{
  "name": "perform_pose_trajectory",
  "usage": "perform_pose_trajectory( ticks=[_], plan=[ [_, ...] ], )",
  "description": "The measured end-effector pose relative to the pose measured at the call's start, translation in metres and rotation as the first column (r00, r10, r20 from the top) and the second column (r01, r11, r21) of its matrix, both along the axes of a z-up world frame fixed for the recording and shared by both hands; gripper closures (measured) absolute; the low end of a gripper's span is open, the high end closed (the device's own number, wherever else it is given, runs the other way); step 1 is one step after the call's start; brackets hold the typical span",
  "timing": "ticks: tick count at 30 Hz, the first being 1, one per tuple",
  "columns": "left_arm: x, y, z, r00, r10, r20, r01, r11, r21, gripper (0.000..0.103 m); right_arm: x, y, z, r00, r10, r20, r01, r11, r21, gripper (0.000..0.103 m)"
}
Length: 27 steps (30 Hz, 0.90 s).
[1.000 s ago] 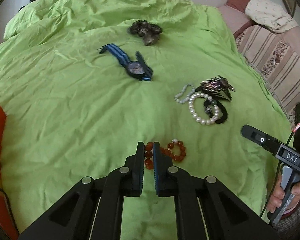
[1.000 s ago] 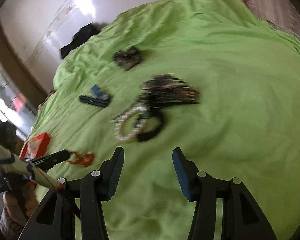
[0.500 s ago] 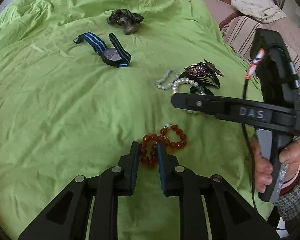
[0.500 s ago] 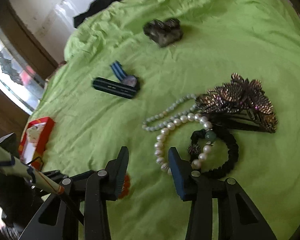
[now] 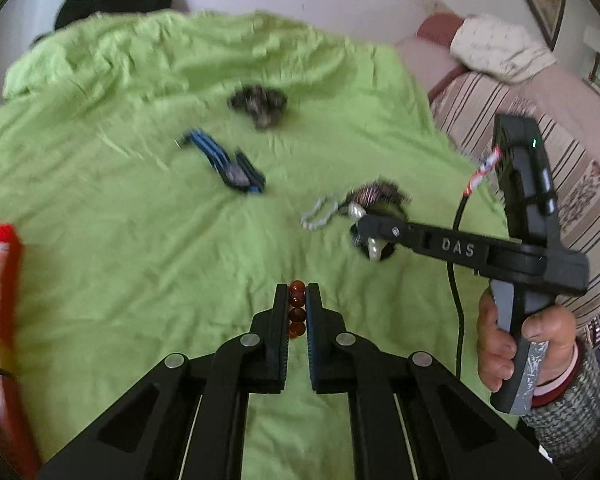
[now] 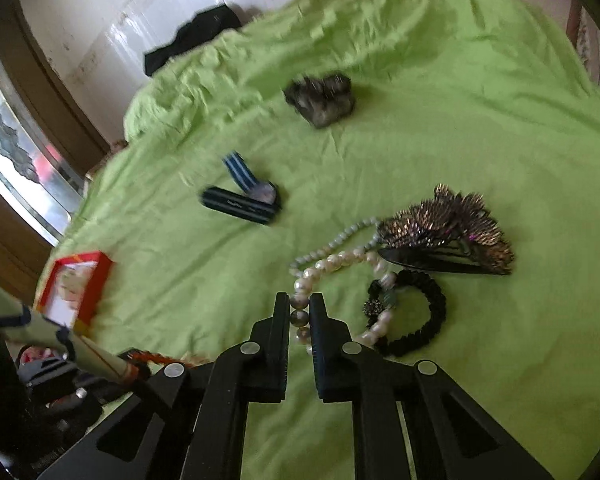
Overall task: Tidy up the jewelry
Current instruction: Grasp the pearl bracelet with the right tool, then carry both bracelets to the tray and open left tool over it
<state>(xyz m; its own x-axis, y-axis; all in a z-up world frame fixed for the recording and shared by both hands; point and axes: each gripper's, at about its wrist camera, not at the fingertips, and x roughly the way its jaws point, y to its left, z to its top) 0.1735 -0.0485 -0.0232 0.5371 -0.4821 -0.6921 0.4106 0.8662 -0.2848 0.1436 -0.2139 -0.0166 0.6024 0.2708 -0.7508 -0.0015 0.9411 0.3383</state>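
Observation:
My left gripper is closing, its pads pressed on a red bead bracelet lifted off the green sheet. In the right wrist view the right gripper is closing too, with beads of the pearl bracelet pinched between its pads. The rest of the pearl loop lies on the sheet, threaded through a black scrunchie. A beaded hair clip and a pale bead bracelet lie just beyond. The left wrist view shows the right gripper down on that pile.
A blue-striped watch and a dark scrunchie lie farther up the sheet. A red box sits at the left edge of the bed. A striped sofa stands to the right. A hand grips the right tool.
The left gripper closed on the red bracelet and rose with it. The right gripper swung in over the pearl pile, dropped onto it and closed from wide open.

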Motion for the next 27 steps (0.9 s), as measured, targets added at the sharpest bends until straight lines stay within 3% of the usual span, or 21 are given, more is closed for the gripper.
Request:
perform_pose_trajectory(
  ticks=[5,12,17,27],
  plan=[
    [-0.029,0.040,0.043,0.995,0.058,0.078,-0.055,0.998,-0.030,0.096,-0.021,0.011,0.025,1.000,0.018,0.020,-0.020,0.997,0.071,0.093],
    [-0.047,0.110,0.069,0.975,0.186,0.119,-0.183,0.983,-0.036,0.096,-0.043,0.056,0.053,0.996,0.070,0.050,-0.074,0.994,0.078,0.093],
    [-0.046,0.158,0.069,0.952,0.281,0.118,-0.283,0.959,0.001,0.096,-0.047,0.102,0.068,0.990,0.129,0.056,-0.132,0.990,0.058,0.093],
    [-0.007,0.273,0.036,0.874,0.486,0.018,-0.486,0.874,0.018,0.096,-0.035,0.207,0.074,0.960,0.277,0.044,-0.278,0.960,0.021,0.093]
  ],
)
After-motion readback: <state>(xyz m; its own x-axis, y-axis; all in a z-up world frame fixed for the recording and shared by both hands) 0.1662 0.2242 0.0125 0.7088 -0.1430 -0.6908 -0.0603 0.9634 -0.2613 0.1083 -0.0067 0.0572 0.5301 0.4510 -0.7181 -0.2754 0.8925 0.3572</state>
